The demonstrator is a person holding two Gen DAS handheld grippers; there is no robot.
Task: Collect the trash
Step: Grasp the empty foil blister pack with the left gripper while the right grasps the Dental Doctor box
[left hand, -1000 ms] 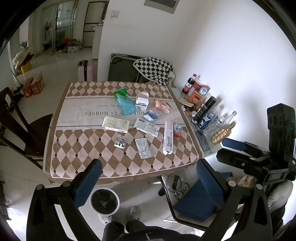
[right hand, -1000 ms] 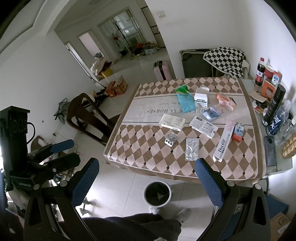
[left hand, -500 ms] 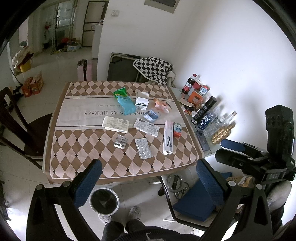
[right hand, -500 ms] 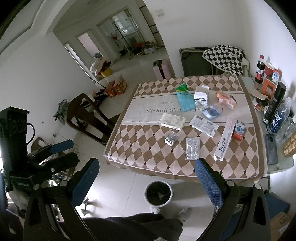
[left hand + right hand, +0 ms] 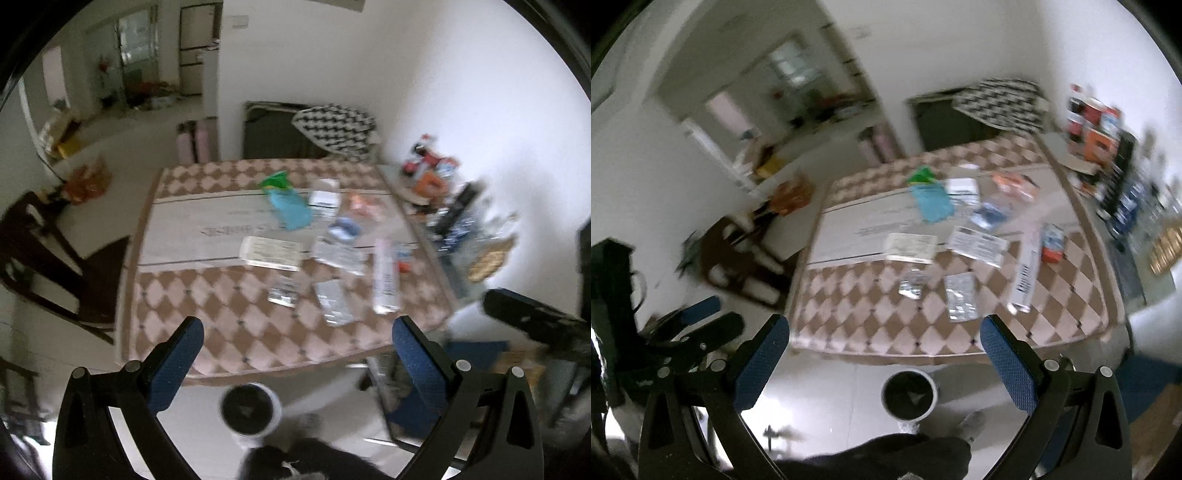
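Both views are blurred by motion. Trash lies on the checked tablecloth (image 5: 229,306): a blue-green packet (image 5: 288,206), a white box (image 5: 323,197), flat leaflets (image 5: 271,251), blister packs (image 5: 334,301) and a long white box (image 5: 384,273). The same litter shows in the right wrist view, with blister packs (image 5: 960,295) and the long box (image 5: 1027,269). A white bin (image 5: 251,408) with a black liner stands on the floor at the table's near edge (image 5: 908,395). My left gripper (image 5: 295,354) and right gripper (image 5: 884,350) are both open and empty, held above the near table edge.
A dark wooden chair (image 5: 48,258) stands left of the table. Bottles and boxes (image 5: 454,214) crowd a side shelf on the right by the wall. A blue chair (image 5: 417,402) sits at the near right corner. A folded cot with a checked cloth (image 5: 332,125) stands behind the table.
Both grippers have swung forward and lower toward the table, so the table and bin look larger and nearer. The views are now smeared by motion. Both stay open.
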